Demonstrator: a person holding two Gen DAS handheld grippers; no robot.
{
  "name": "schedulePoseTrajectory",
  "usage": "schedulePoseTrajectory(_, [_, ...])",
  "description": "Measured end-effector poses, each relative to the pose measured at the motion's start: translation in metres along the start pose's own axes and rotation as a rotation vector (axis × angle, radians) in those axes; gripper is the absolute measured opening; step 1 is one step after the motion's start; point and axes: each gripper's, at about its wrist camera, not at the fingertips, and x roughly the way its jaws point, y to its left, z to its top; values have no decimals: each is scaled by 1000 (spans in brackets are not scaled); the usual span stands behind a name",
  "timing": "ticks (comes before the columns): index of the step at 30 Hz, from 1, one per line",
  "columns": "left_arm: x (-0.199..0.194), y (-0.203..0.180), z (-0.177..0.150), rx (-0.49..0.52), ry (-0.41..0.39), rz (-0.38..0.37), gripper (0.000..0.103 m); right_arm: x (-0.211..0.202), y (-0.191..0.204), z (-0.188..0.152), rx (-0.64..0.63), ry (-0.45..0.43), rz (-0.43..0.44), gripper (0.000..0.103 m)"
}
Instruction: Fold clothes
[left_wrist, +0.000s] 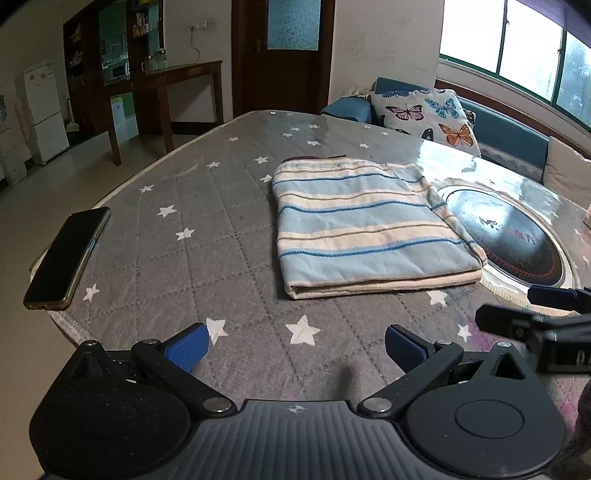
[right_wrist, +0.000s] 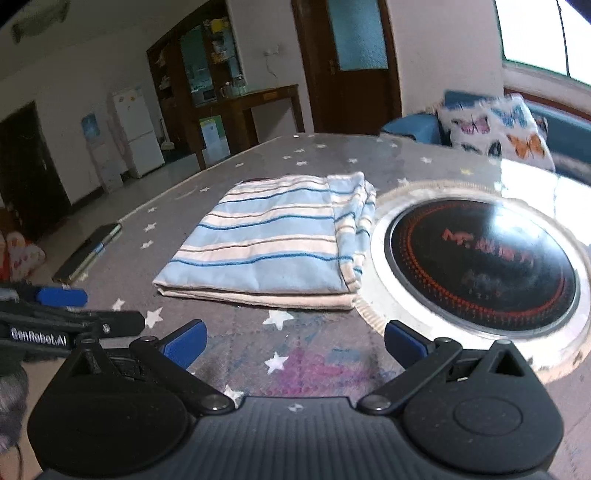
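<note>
Both the left gripper (left_wrist: 297, 349) and right gripper (right_wrist: 295, 343) are chunky matte-black plastic with ribbed bases, round side discs, silver pivot screws, blue ridged pads (left_wrist: 186, 349), and white "GenRobot.AI" lettering along one side.

Soft striped cloth shirt (left_wrist: 369, 225), quilted matt table cover (left_wrist: 207, 221) (starred), glossy cooktop (right_wrist: 480, 262)
</note>
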Motion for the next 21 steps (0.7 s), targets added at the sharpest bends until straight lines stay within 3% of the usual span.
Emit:
schedulePoseTrajectory(4, [5, -5, 0, 0, 15, 12, 103, 4, -9, -1, 63, 14, -42, 103])
schedulePoseTrajectory(10, [12, -15, 5, 8, 35, 34, 103, 9, -18, -1, 119, 8, -27, 103])
schedulePoseTrajectory(15, [17, -25, 8, 9, 49, 57, 103, 23, -17, 6, 45, 82, -75, 103])
schedulePoseTrajectory(21, [19, -31, 11, -26, 65, 89, 103, 29, -21, 3, 50, 58, -35, 103])
